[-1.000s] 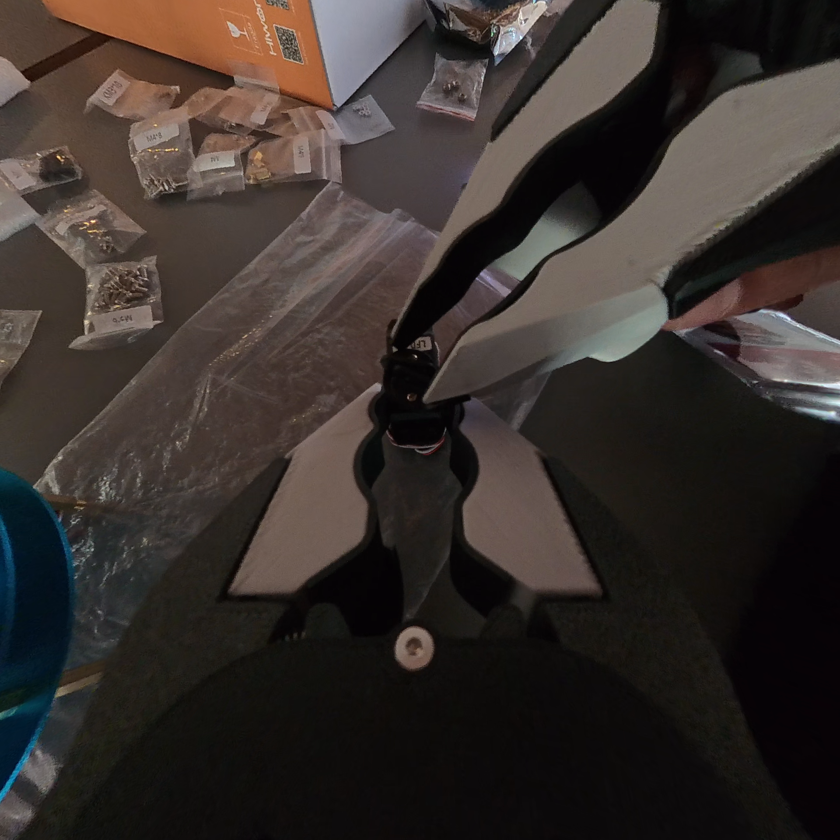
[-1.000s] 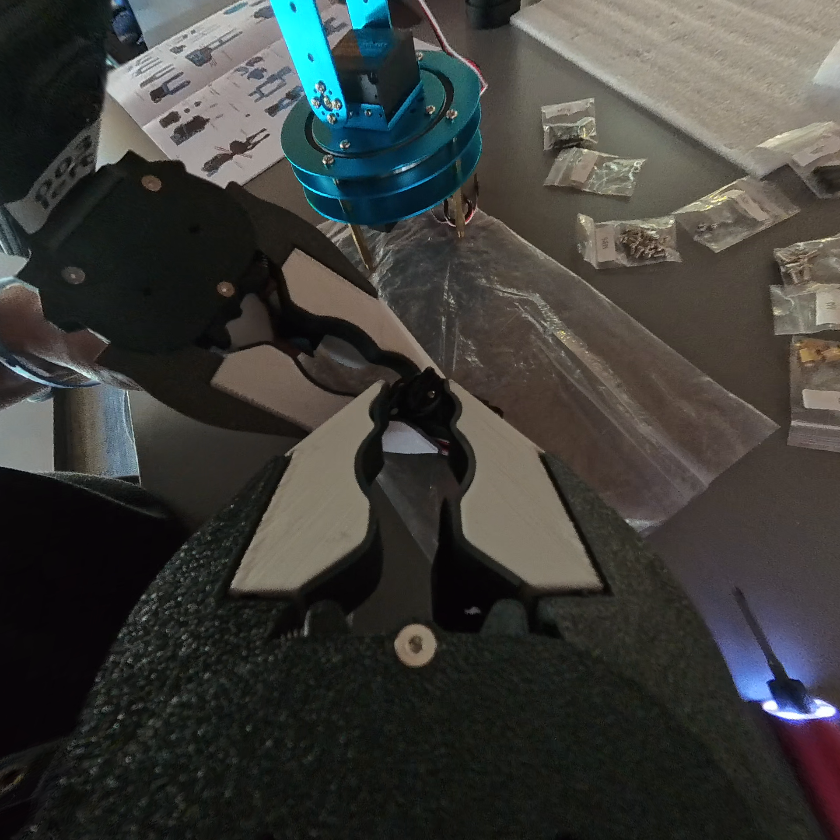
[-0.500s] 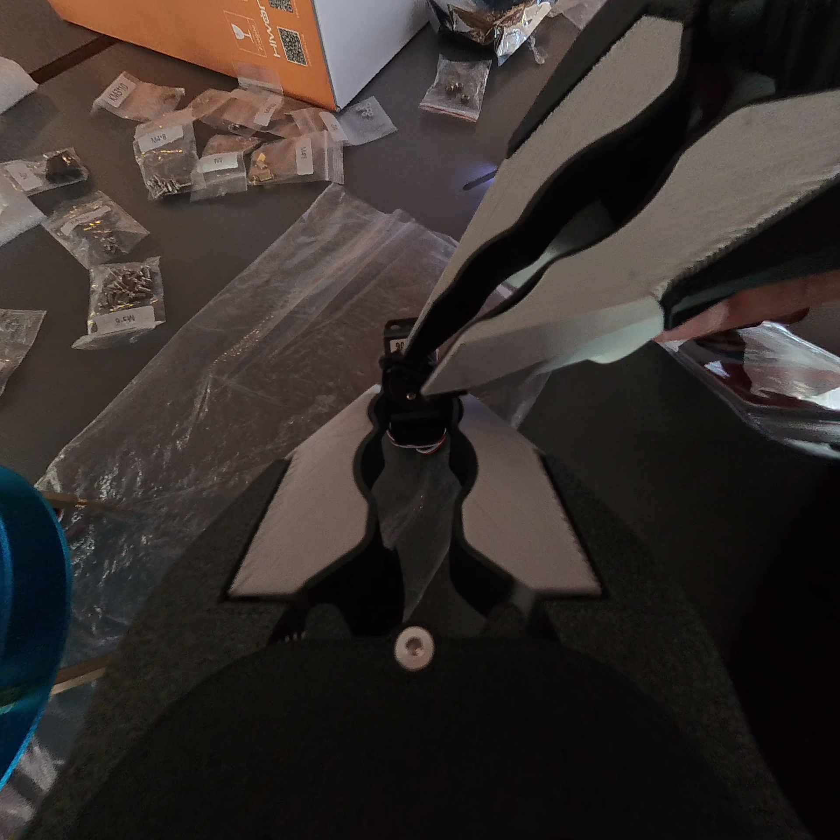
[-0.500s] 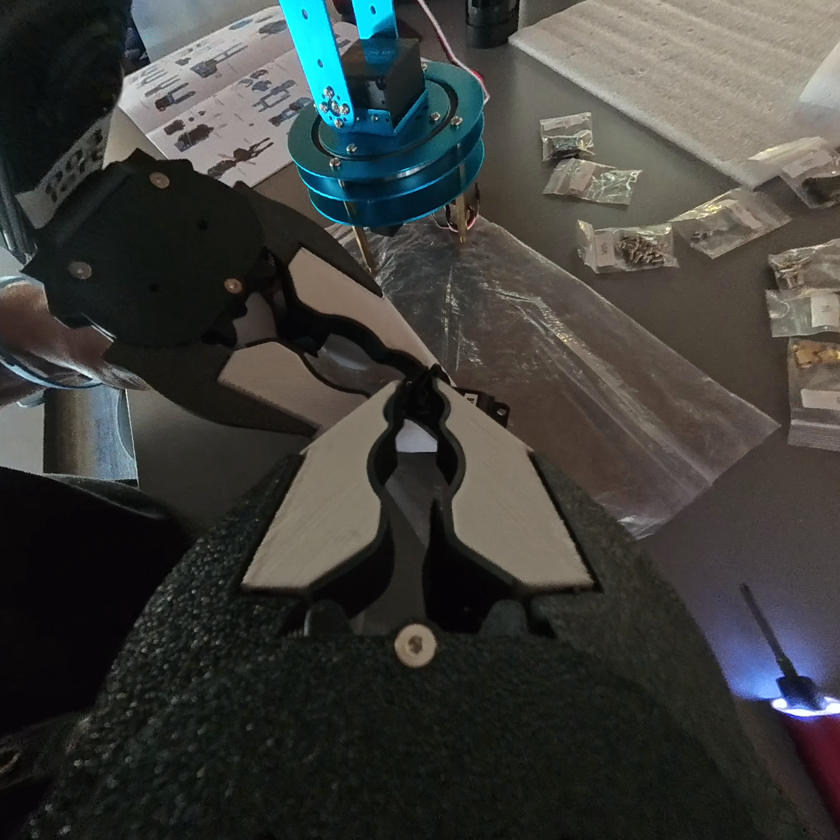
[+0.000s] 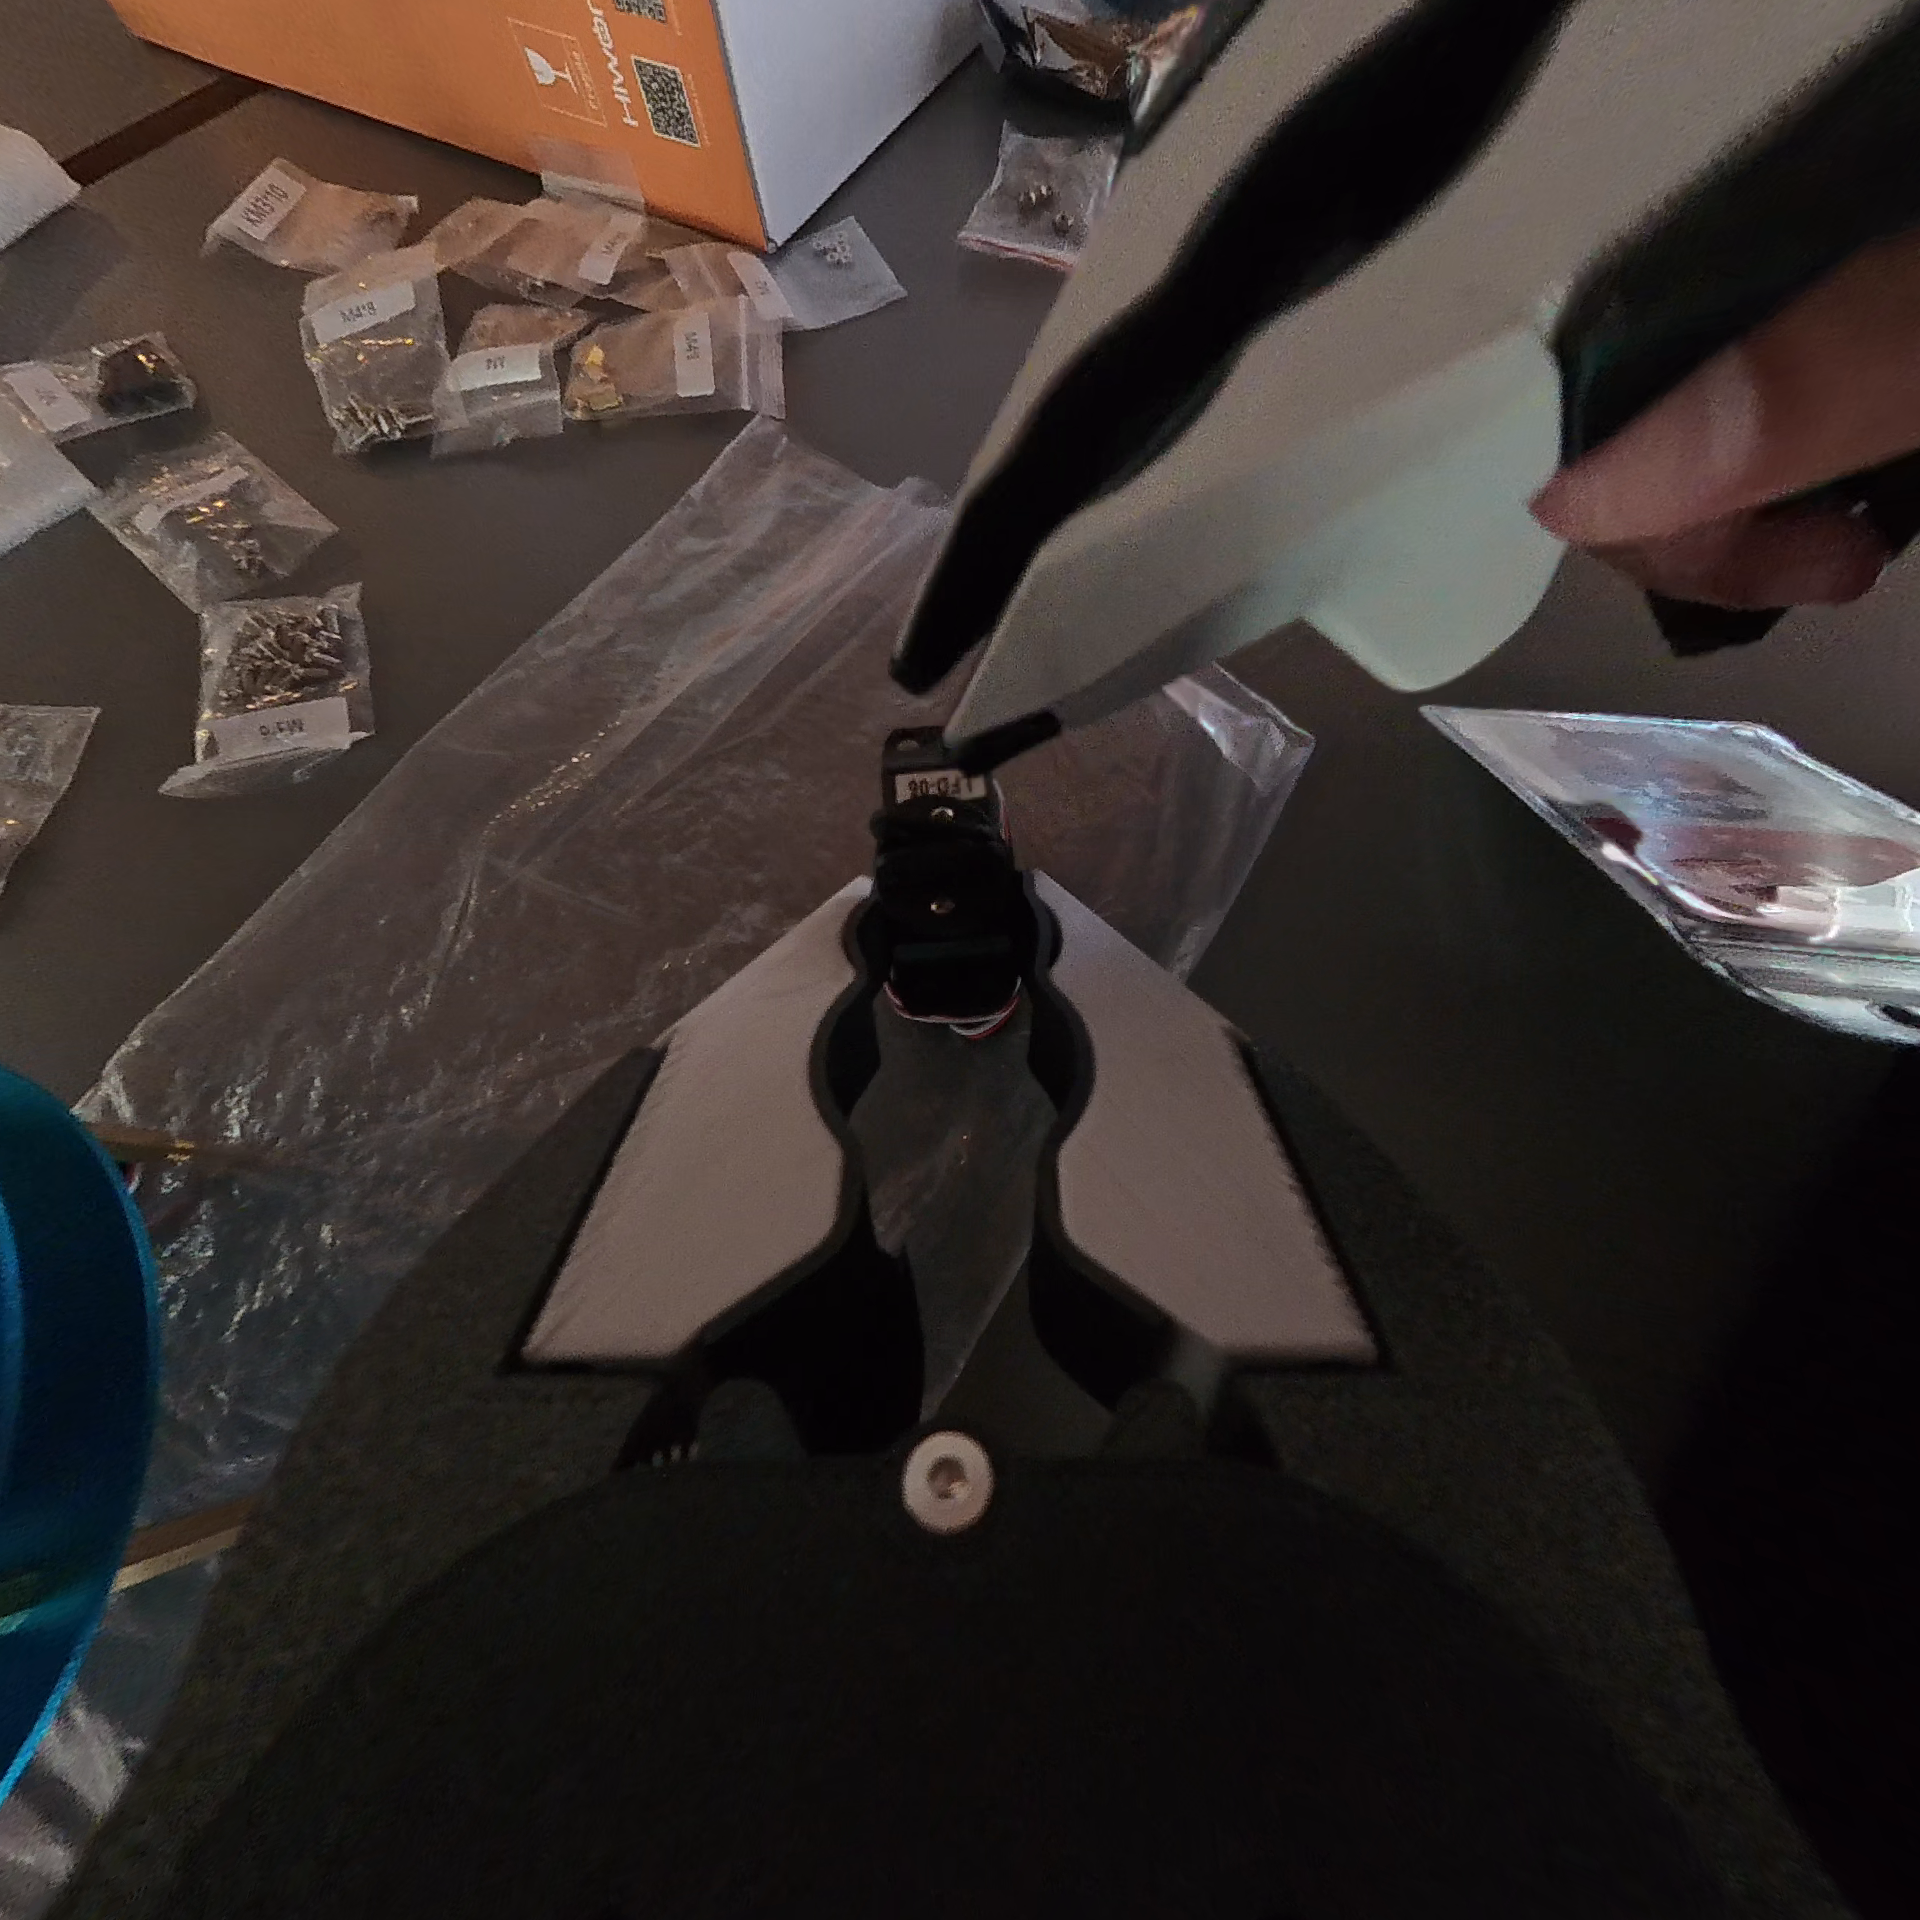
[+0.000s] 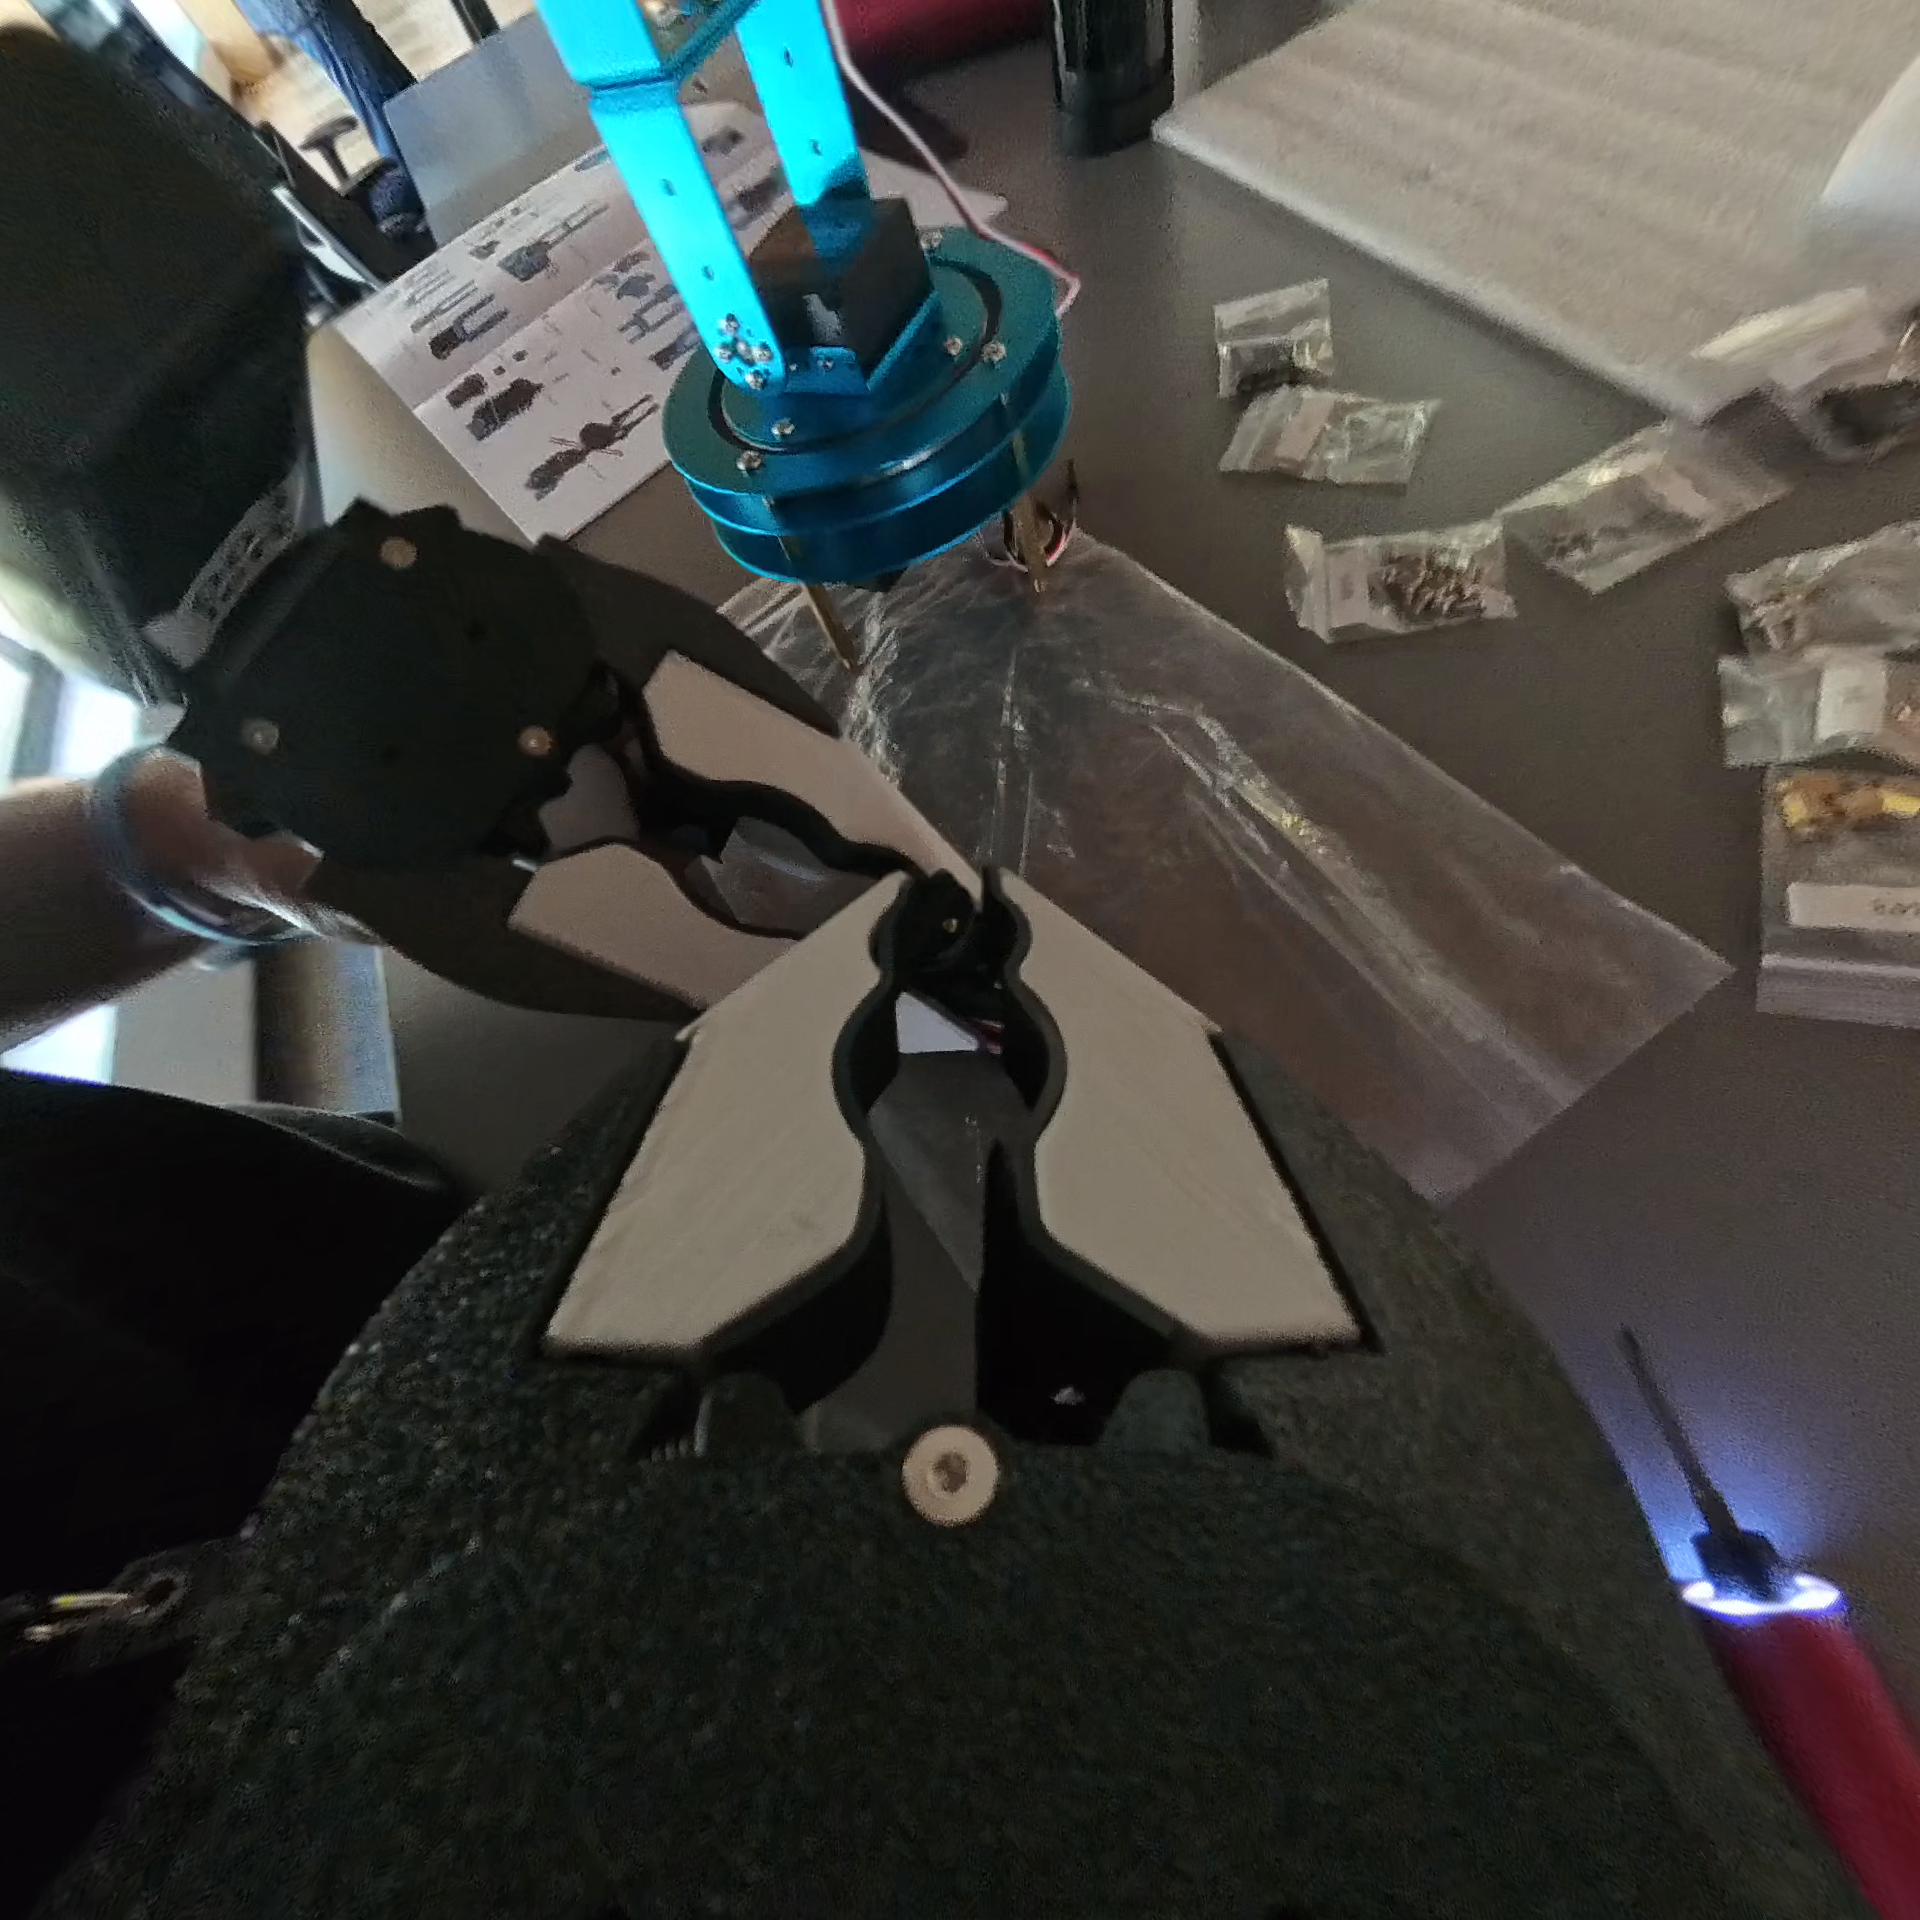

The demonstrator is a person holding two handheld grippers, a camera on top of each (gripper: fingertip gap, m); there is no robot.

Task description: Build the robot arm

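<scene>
Currently: left tongs (image 5: 951, 914) pinch a small black servo block with white label (image 5: 940, 831), lifted above the clear plastic bag (image 5: 499, 935); right tongs (image 5: 966, 696), nearly closed, meet its far end, apparently steadying it.

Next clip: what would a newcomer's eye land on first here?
Probably the small black servo at centre, pinched at the tips of the left gripper while the right gripper reaches in from the upper right onto its far end. Next, the bright blue turntable base standing behind on the edge of a clear plastic bag, with small parts bags scattered across the dark table.
</scene>
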